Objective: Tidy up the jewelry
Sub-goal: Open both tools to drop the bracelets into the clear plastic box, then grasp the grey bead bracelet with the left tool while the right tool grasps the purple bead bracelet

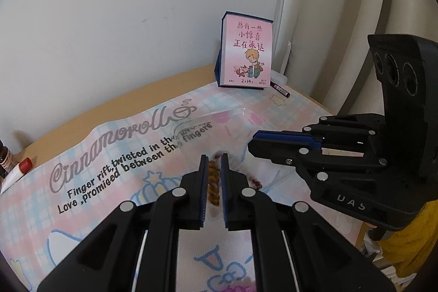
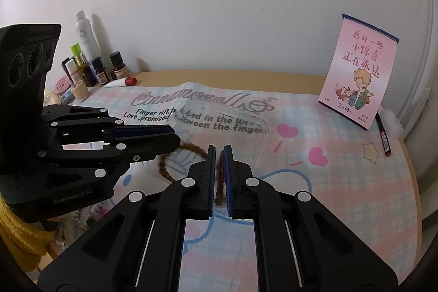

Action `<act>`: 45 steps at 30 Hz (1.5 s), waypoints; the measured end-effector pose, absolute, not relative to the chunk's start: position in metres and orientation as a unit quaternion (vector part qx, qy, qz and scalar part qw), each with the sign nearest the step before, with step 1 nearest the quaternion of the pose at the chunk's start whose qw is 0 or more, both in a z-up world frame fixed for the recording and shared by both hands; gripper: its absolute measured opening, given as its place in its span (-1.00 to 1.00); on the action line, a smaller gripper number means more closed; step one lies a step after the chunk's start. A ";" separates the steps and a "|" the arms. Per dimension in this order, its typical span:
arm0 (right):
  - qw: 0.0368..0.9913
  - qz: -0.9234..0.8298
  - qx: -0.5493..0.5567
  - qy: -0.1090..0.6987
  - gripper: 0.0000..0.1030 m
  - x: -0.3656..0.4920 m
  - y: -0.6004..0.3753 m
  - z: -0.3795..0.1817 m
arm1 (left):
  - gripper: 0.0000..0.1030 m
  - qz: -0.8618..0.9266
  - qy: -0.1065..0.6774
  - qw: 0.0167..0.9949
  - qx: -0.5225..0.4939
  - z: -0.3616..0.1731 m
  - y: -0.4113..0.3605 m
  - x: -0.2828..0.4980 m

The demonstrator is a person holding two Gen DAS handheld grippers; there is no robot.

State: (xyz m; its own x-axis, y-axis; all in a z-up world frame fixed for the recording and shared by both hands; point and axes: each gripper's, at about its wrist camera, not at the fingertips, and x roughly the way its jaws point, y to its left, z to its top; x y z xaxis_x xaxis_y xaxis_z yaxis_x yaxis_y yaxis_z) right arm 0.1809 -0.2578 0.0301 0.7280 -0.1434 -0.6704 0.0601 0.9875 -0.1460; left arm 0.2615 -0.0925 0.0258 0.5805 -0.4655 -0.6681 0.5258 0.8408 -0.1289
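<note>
Both grippers pinched one beaded bracelet (image 2: 164, 168) low over a clear tray (image 2: 257, 125) on the pastel mat (image 2: 342, 182): the left gripper (image 1: 213, 174) clamped its amber end, the right gripper (image 2: 219, 168) its reddish end. Placing seemed nearly done; release remained.

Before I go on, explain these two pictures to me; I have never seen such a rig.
No robot arm here: a person holds a two-finger gripper in each hand, each carrying a forward-looking camera. One picture looks along the left gripper, with the right gripper at its side; the other looks along the right one, with the left gripper beside it. Below lies a pastel cartoon desk mat with a clear plastic tray, a pink calendar, a pen and bottles at the wall. Both grippers are shut on a brown braided bracelet, one at each end.
</note>
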 end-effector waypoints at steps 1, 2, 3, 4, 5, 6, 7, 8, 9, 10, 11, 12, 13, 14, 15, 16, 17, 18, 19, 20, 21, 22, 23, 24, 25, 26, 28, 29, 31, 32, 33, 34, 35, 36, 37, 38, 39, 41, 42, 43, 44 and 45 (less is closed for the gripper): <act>0.929 -0.056 -0.058 0.361 -0.85 0.180 -0.257 0.032 | -0.64 -0.278 0.362 0.889 0.041 0.026 -0.092 0.261; 0.930 -0.056 -0.058 0.360 -0.85 0.179 -0.257 0.034 | -0.55 -0.279 0.358 0.890 0.043 0.028 -0.092 0.261; 0.931 -0.057 -0.056 0.357 -0.85 0.178 -0.257 0.036 | -0.53 -0.275 0.354 0.893 0.045 0.029 -0.092 0.260; 0.932 -0.056 -0.056 0.355 -0.85 0.177 -0.256 0.038 | -0.52 -0.273 0.351 0.895 0.046 0.030 -0.093 0.259; 0.933 -0.057 -0.056 0.351 -0.82 0.174 -0.255 0.042 | -0.52 -0.273 0.348 0.896 0.047 0.032 -0.092 0.258; 0.934 -0.057 -0.057 0.348 -0.78 0.172 -0.254 0.044 | -0.52 -0.275 0.345 0.896 0.045 0.035 -0.091 0.256; 0.935 -0.057 -0.059 0.346 -0.77 0.170 -0.252 0.047 | -0.51 -0.275 0.343 0.897 0.043 0.038 -0.088 0.254; 0.936 -0.057 -0.061 0.342 -0.75 0.166 -0.250 0.050 | -0.50 -0.273 0.340 0.899 0.042 0.040 -0.086 0.253; 0.937 -0.057 -0.063 0.340 -0.64 0.163 -0.248 0.052 | -0.48 -0.269 0.337 0.901 0.041 0.042 -0.083 0.251; 0.938 -0.055 -0.064 0.336 -0.50 0.158 -0.246 0.055 | -0.39 -0.264 0.335 0.903 0.041 0.044 -0.080 0.248; 0.940 -0.052 -0.066 0.332 -0.47 0.153 -0.242 0.058 | -0.30 -0.261 0.334 0.905 0.042 0.046 -0.076 0.245; 0.940 -0.050 -0.070 0.330 -0.47 0.150 -0.239 0.059 | -0.26 -0.258 0.334 0.906 0.043 0.046 -0.072 0.242; 0.939 -0.048 -0.072 0.332 -0.47 0.146 -0.236 0.059 | -0.22 -0.253 0.334 0.907 0.045 0.047 -0.068 0.240; 0.939 -0.044 -0.071 0.333 -0.47 0.141 -0.233 0.059 | -0.22 -0.247 0.334 0.908 0.047 0.046 -0.062 0.235; 0.939 -0.040 -0.069 0.334 -0.47 0.138 -0.231 0.058 | -0.22 -0.241 0.335 0.909 0.049 0.045 -0.057 0.231; 0.939 -0.033 -0.065 0.336 -0.47 0.134 -0.228 0.057 | -0.22 -0.234 0.338 0.910 0.052 0.043 -0.051 0.227; 0.938 -0.028 -0.063 0.340 -0.47 0.132 -0.225 0.055 | -0.22 -0.228 0.342 0.910 0.053 0.041 -0.047 0.224; 0.937 -0.025 -0.062 0.342 -0.47 0.130 -0.223 0.053 | -0.22 -0.223 0.347 0.910 0.053 0.038 -0.042 0.219; 0.936 -0.020 -0.059 0.346 -0.47 0.127 -0.219 0.049 | -0.22 -0.220 0.352 0.908 0.053 0.035 -0.037 0.216; 0.935 -0.017 -0.056 0.349 -0.47 0.126 -0.216 0.046 | -0.22 -0.215 0.359 0.907 0.052 0.030 -0.031 0.212; 0.934 -0.013 -0.053 0.354 -0.47 0.124 -0.214 0.043 | -0.22 -0.211 0.366 0.905 0.052 0.025 -0.026 0.208; 0.932 -0.008 -0.048 0.358 -0.47 0.123 -0.211 0.039 | -0.22 -0.207 0.373 0.903 0.053 0.020 -0.021 0.204; 0.931 -0.005 -0.044 0.363 -0.47 0.121 -0.208 0.034 | -0.22 -0.204 0.378 0.901 0.056 0.015 -0.018 0.200; 0.930 -0.003 -0.042 0.366 -0.47 0.119 -0.205 0.031 | -0.22 -0.200 0.381 0.901 0.058 0.013 -0.014 0.195; 0.928 -0.001 -0.040 0.370 -0.47 0.118 -0.203 0.026 | -0.22 -0.196 0.387 0.899 0.056 0.008 -0.009 0.190; 0.926 -0.001 -0.036 0.375 -0.47 0.117 -0.201 0.021 | -0.22 -0.197 0.392 0.897 0.054 0.004 -0.007 0.187; 0.923 -0.002 -0.029 0.383 -0.47 0.117 -0.199 0.013 | -0.22 -0.198 0.401 0.893 0.050 -0.001 -0.002 0.179; 0.922 -0.004 -0.024 0.387 -0.47 0.116 -0.197 0.008 | -0.22 -0.197 0.403 0.892 0.050 -0.004 0.001 0.173; 0.920 -0.004 -0.017 0.392 -0.47 0.115 -0.195 0.000 | -0.22 -0.195 0.404 0.892 0.057 -0.009 0.003 0.166; 0.918 -0.005 -0.016 0.396 -0.47 0.116 -0.194 -0.004 | -0.22 -0.193 0.405 0.892 0.061 -0.011 0.004 0.162; 0.917 -0.005 -0.016 0.398 -0.47 0.116 -0.193 -0.007 | -0.22 -0.193 0.409 0.889 0.062 -0.013 0.005 0.160; 0.916 -0.007 -0.017 0.401 -0.47 0.116 -0.191 -0.011 | -0.22 -0.193 0.414 0.888 0.061 -0.016 0.006 0.158; 0.915 -0.008 -0.017 0.403 -0.47 0.116 -0.190 -0.013 | -0.22 -0.193 0.416 0.887 0.061 -0.018 0.007 0.158; 0.914 -0.008 -0.017 0.405 -0.47 0.116 -0.189 -0.015 | -0.22 -0.191 0.419 0.886 0.058 -0.019 0.008 0.157; 0.913 -0.008 -0.015 0.408 -0.47 0.116 -0.189 -0.017 | -0.22 -0.192 0.422 0.884 0.056 -0.022 0.009 0.157; 0.912 -0.009 -0.011 0.410 -0.47 0.116 -0.189 -0.020 | -0.22 -0.192 0.424 0.884 0.056 -0.023 0.010 0.156; 0.911 -0.010 -0.008 0.412 -0.48 0.116 -0.189 -0.022 | -0.22 -0.191 0.426 0.883 0.056 -0.025 0.010 0.156; 0.909 -0.011 -0.002 0.417 -0.48 0.116 -0.189 -0.026 | -0.22 -0.191 0.433 0.879 0.056 -0.029 0.009 0.155; 0.907 -0.012 0.002 0.421 -0.50 0.116 -0.189 -0.028 | -0.22 -0.193 0.436 0.878 0.054 -0.030 0.008 0.155; 0.906 -0.011 0.006 0.423 -0.51 0.117 -0.190 -0.030 | -0.22 -0.193 0.439 0.876 0.054 -0.032 0.008 0.155; 0.905 -0.009 0.011 0.425 -0.51 0.116 -0.190 -0.032 | -0.25 -0.193 0.440 0.875 0.054 -0.033 0.008 0.155; 0.904 -0.008 0.013 0.427 -0.51 0.116 -0.189 -0.033 | -0.29 -0.194 0.442 0.874 0.055 -0.034 0.008 0.154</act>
State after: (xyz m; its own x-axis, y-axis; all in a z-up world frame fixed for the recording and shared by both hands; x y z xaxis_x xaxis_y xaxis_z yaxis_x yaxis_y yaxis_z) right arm 0.1157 -0.1893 -0.0332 0.6355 -0.0041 -0.7721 0.0260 0.9995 0.0161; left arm 0.1543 0.0076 -0.0338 0.5347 -0.2905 -0.7935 0.3873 0.9189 -0.0754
